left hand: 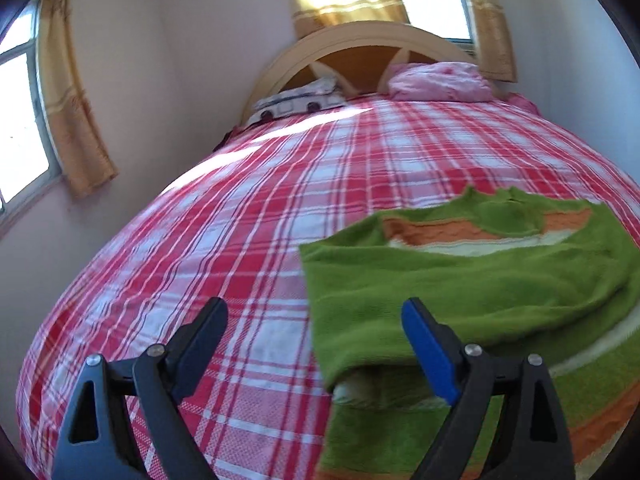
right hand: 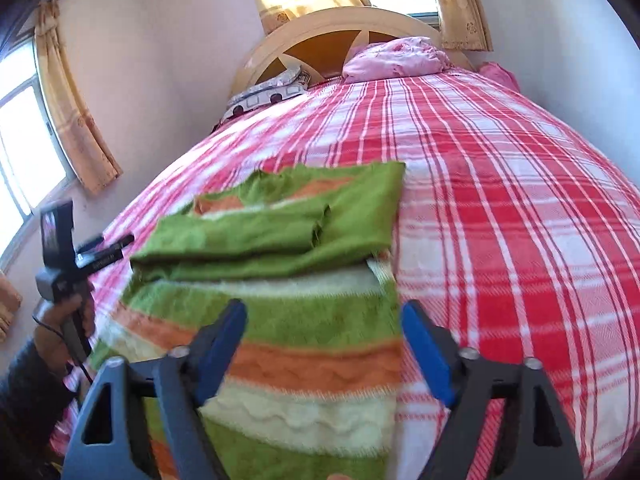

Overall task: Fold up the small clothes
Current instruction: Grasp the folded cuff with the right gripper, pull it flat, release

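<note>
Right tongs [right hand: 322, 322] stand open, hovering over the near striped end of a green, orange and cream knitted sweater [right hand: 288, 312], nothing pinched. Left tongs [left hand: 314, 322] also gape wide and empty, the sweater's folded green edge just to their right. Beneath lies a red-and-white plaid bedspread [right hand: 500, 240]. Farther off, a pink pillow [right hand: 394, 58] rests against the arched headboard [right hand: 340, 20], with curtains [left hand: 76, 136] beyond.
</note>
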A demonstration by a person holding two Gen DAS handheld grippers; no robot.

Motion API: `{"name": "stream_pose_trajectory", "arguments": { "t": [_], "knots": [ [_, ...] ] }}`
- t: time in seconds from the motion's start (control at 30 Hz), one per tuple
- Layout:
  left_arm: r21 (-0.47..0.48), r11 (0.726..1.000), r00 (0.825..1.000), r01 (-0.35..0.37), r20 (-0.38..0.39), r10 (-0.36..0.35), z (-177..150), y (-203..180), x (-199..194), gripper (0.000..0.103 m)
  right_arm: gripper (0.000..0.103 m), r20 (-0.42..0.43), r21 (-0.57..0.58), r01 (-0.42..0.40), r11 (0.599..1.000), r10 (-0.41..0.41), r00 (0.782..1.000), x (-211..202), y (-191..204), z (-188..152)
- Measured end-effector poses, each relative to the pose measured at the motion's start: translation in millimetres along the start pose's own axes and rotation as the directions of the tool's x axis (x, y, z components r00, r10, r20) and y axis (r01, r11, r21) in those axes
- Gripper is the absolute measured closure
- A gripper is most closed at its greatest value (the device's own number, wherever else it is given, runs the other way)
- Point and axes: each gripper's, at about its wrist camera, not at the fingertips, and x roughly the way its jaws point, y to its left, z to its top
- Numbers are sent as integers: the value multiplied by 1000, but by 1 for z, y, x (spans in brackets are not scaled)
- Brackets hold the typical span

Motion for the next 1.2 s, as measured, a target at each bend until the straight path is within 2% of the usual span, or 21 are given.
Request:
{"name": "stream_pose_trajectory", "arguments": {
  "t": [0.07,0.13,0.2,0.3,0.37,0.4,0.5,0.53,0.57,0.67,0.93,1.1,1.2],
  "knots": [
    [-71,997,999,15,-42,-18,-3,11,15,12,37,-39,18,-12,1000,13,999,21,4,20],
    [-101,995,997,27,-70,-34,-8,11,24,12,37,-61,8,13,1000,-13,998,40,10,34],
    [-91,995,995,50,-85,-57,-15,3,30,12,37,-94,-21,52,998,-54,994,64,15,44],
    [-41,997,992,67,-108,-71,-26,-5,32,11,38,-145,0,71,997,-70,987,96,12,51],
    [-15,996,990,85,-110,-86,-27,-8,32,6,50,-175,16,70,997,-66,982,114,11,50],
    [-8,997,990,83,-114,-83,-27,-10,32,3,52,-193,17,64,998,-59,979,121,13,49],
    [18,997,988,80,-133,-77,-28,-12,36,2,75,-205,-8,71,997,-71,976,131,19,44],
    [20,997,988,78,-135,-75,-28,-13,37,2,90,-202,-32,84,996,-89,975,131,22,44],
    [21,997,989,74,-132,-71,-28,-13,37,2,93,-197,-43,87,995,-94,976,129,25,43],
    [25,997,990,70,-124,-67,-28,-14,36,0,96,-159,-84,104,991,-116,980,117,32,46],
    [20,994,986,106,-132,-102,-30,-14,36,0,96,-53,-136,148,980,-156,986,86,44,54],
    [25,993,984,119,-135,-115,-31,-15,35,0,96,-67,-91,178,980,-184,981,86,29,45],
    [25,992,984,122,-134,-117,-31,-15,35,0,95,-133,-81,168,983,-177,975,103,18,36]
  ]
}}
